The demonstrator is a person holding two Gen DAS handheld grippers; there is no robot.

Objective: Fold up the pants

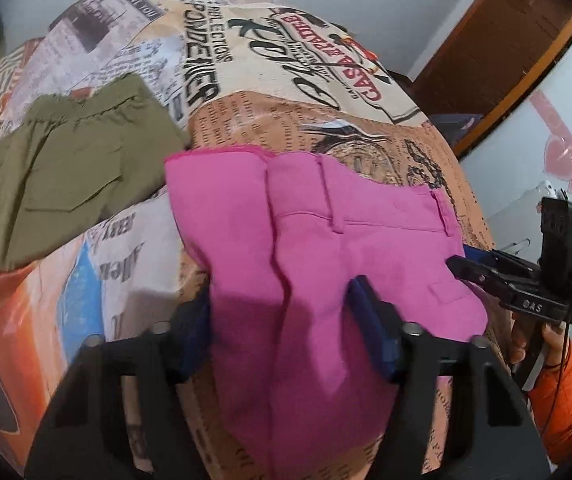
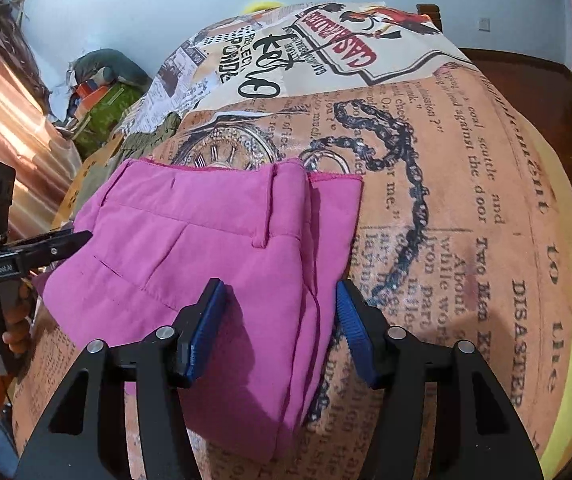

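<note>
Newspaper-print bedspread (image 2: pixel 466 208) covered the whole work surface, with a pale wall behind it. Nearest each camera, both claws stood spread wide with nothing pinched. The left gripper (image 1: pixel 286 336) had its blue pads either side of the near end of the pink pants (image 1: pixel 318 240), with the cloth running up between them, though I couldn't tell if the pads actually touched fabric. The right gripper (image 2: pixel 282 328) sat the same way at the other side of that near edge, one pad over the cloth and the other out over the bedspread just past the garment's side.

So the pants lay dead ahead of both claws, already doubled leg over leg, long axis running away from the person, waistband and belt loops at the far end. Both hands looked about equally close to the near edge. My guess is the next fold carries that near end forward toward the waistband, so both would have to clamp down first.

Farther back and off to the left, olive-green pants (image 1: pixel 54 168) lay well apart from the pink pair.
</note>
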